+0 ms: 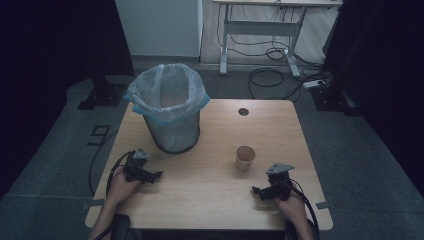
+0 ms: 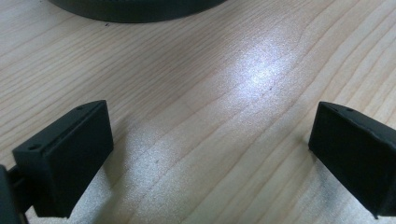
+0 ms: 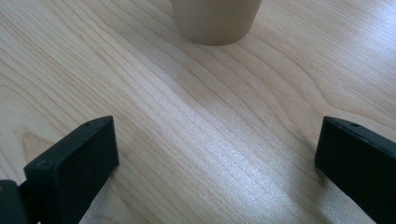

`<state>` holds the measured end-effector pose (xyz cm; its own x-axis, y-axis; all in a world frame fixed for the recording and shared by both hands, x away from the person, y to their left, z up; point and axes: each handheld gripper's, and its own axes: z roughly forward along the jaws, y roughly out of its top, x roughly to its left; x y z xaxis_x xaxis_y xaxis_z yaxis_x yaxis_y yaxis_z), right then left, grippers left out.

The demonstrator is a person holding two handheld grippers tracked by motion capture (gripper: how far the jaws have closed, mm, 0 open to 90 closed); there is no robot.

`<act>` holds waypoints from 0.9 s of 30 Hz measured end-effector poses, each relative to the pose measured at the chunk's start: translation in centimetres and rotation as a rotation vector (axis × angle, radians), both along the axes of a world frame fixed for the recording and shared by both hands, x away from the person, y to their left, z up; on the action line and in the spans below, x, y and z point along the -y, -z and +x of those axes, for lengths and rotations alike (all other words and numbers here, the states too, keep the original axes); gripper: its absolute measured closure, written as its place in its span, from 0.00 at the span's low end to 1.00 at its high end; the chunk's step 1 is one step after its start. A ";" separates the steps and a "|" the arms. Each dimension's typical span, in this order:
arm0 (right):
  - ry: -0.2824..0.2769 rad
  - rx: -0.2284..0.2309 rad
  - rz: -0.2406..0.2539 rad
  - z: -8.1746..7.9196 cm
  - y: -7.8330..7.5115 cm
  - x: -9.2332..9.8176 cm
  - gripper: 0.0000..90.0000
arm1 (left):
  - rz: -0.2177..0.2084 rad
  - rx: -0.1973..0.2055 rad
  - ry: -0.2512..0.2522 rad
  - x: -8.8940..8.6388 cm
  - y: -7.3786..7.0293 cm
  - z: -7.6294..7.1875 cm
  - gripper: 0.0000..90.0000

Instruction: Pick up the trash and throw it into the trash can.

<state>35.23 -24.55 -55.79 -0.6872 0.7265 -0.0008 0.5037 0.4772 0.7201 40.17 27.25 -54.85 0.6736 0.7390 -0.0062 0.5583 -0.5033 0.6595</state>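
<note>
A tan paper cup (image 1: 245, 158) stands upright on the wooden table (image 1: 220, 200), right of centre; its base (image 3: 216, 21) shows at the top of the right gripper view. A black mesh bin (image 1: 170, 107) lined with a clear bag stands at the table's back left; its dark base (image 2: 135, 9) edges the left gripper view. My left gripper (image 1: 156, 175) rests near the front left, open, with bare wood between its jaws. My right gripper (image 1: 256, 190) sits near the front right, just in front of the cup, open and holding nothing.
A round cable hole (image 1: 243, 111) lies in the table's back edge area. Beyond the table stand a white desk frame (image 1: 260, 30) and loose cables (image 1: 280, 75) on the floor. Dark curtains flank both sides.
</note>
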 end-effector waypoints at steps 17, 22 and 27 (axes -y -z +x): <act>-0.002 -0.001 0.001 0.0 0.0 -0.2 0.00 | 0.001 0.000 0.001 0.2 0.0 -0.2 0.00; 0.001 -0.010 -0.004 0.0 -0.1 -0.2 0.00 | 0.001 0.000 0.001 0.2 0.0 -0.2 0.00; 0.007 -0.023 -0.018 0.0 -0.3 -0.3 0.00 | 0.001 0.000 0.002 0.2 0.0 -0.2 0.00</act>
